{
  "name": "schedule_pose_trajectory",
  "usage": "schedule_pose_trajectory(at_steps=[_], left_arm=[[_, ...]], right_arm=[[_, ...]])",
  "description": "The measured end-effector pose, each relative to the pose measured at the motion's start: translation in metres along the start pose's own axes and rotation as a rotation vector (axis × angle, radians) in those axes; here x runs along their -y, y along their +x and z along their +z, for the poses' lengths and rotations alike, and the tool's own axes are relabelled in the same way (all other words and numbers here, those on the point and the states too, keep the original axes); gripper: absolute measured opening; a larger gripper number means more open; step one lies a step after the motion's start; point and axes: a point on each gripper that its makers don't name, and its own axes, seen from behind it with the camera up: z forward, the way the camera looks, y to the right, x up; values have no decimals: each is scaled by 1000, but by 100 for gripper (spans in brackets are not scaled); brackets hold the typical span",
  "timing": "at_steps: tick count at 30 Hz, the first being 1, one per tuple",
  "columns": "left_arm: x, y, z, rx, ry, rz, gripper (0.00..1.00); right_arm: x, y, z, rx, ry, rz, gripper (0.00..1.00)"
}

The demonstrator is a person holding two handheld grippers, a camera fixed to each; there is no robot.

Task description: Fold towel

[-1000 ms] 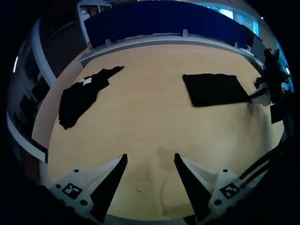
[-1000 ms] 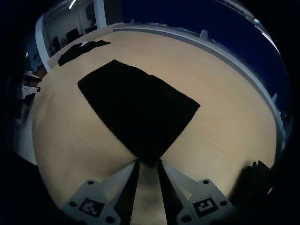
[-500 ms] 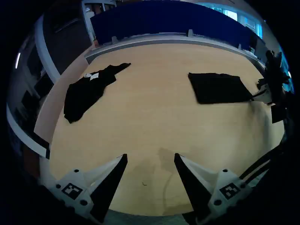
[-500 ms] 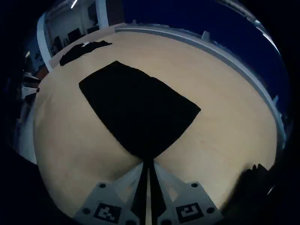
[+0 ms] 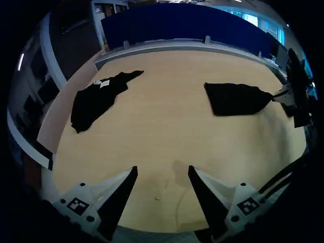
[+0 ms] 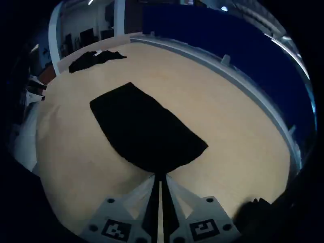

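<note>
A black folded towel (image 6: 146, 131) lies on the light wooden table (image 6: 227, 121). My right gripper (image 6: 160, 178) is shut on the towel's near corner, which is lifted off the table. In the left gripper view the same towel (image 5: 235, 98) sits at the right of the table, with the right gripper (image 5: 272, 96) pinching its right corner. My left gripper (image 5: 162, 170) hangs open above the table's near edge, far from the towel, with nothing between its fingers.
A second, crumpled black cloth (image 5: 97, 98) with a white tag lies at the table's far left, seen as a dark cloth (image 6: 95, 59) in the right gripper view. A blue partition (image 5: 182, 22) runs behind the table (image 5: 162, 121). A dark office chair (image 5: 297, 87) stands at right.
My right gripper closed on the towel's near corner and lifted it, pulling the towel into a narrower shape. My left gripper stayed open and hardly moved.
</note>
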Motion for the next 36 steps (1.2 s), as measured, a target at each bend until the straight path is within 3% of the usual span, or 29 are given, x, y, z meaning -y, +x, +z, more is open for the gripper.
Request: schedule_pose_trajectory(at_steps=[17,29,36], left_arm=[[12,-1,-16,-34,11,-55,93],[14,0,-22,-46,8,-68,93],[19,2,-29,-57,18,-86,93]], right_arm=[[4,97,-4,-95,3,-125,3],[14,117,1,-100,18,-172,3],[43,145,20,-117,66,-223,3]])
